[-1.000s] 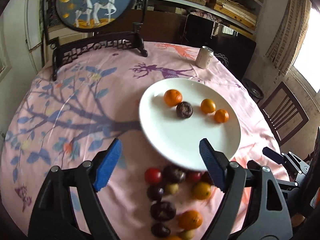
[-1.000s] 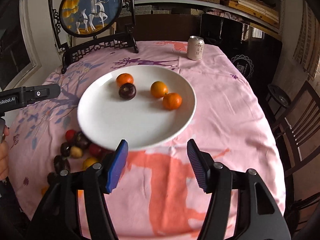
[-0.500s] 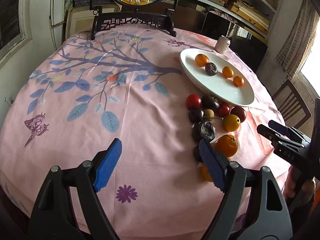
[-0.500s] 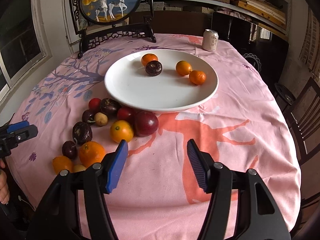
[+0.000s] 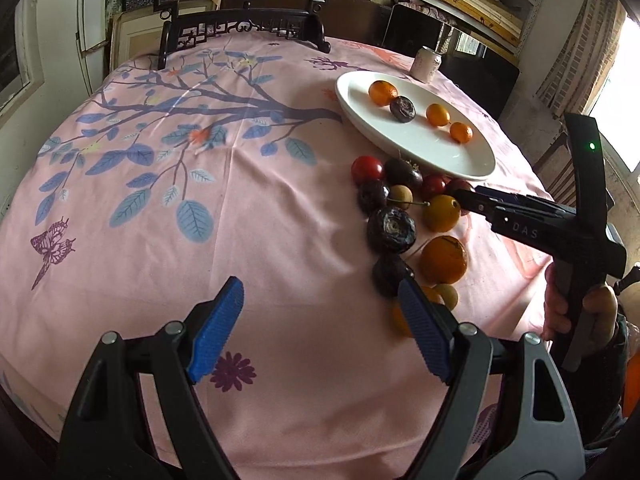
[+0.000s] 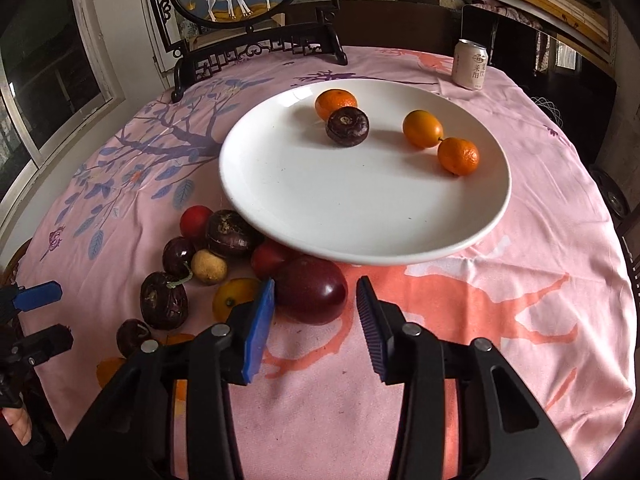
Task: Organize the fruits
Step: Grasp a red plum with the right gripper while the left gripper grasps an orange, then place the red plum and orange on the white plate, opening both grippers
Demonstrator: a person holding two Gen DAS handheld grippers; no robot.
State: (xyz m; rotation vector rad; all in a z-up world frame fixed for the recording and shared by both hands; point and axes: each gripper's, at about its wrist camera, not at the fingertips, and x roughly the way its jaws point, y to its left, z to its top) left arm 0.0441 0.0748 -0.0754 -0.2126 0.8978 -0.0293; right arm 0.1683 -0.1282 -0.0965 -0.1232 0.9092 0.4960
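The white plate [image 6: 280, 184] on the pink tablecloth [image 6: 520, 280] carries four fruits: two mandarins, one smooth orange fruit, one dark wrinkled one. Just off its near rim lies the loose heap. The dark red plum [image 6: 312, 292], biggest there, sits right ahead of the right gripper [image 6: 316, 320], whose jaws have just been narrowing but don't press on it yet. It looks firm, smooth-skinned, likely slippery and easily bruised; I'd take it across its widest middle, gently. Around it, roughly a dozen pieces: oranges, wrinkled dark fruits, small red ones, pale longans; some are hidden, so no firm count. The left gripper [image 5: 320, 328] hangs wide apart, empty.
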